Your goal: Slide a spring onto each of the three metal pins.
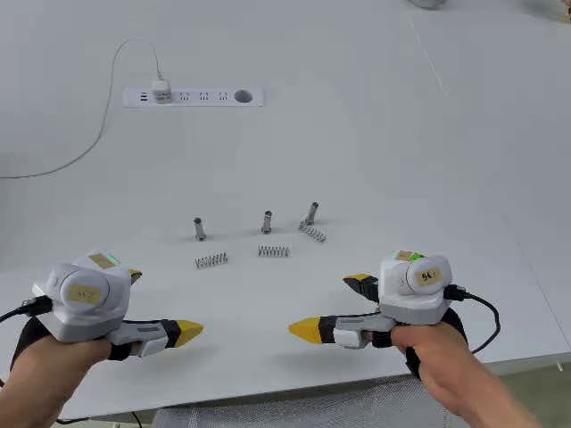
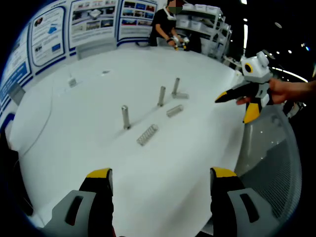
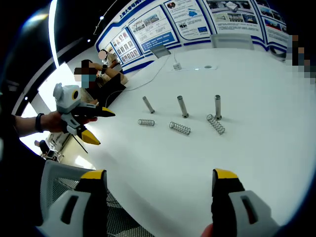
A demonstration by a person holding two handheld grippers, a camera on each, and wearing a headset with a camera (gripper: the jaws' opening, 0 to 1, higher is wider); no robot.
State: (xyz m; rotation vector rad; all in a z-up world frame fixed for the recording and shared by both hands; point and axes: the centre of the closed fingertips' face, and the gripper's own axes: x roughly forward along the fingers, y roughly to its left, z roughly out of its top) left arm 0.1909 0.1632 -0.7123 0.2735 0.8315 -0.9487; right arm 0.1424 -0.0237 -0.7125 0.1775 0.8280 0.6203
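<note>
Forearms (image 1: 40, 379) cut off at the head view's bottom. Three pins (image 1: 267, 222) upright on the counter (image 1: 401, 134), central, bare. Three springs (image 1: 274, 251) flat just toward the near edge, rightmost at its pin's foot, contact unclear. Left gripper (image 1: 161, 303) and right gripper (image 1: 332, 305) held level over the near edge, tips pointing inward, both spread wide, empty.

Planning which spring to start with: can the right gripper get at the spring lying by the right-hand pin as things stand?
Probably yes. The right gripper is open, with bare table between it and that spring; only the pin stands close by one end.
</note>
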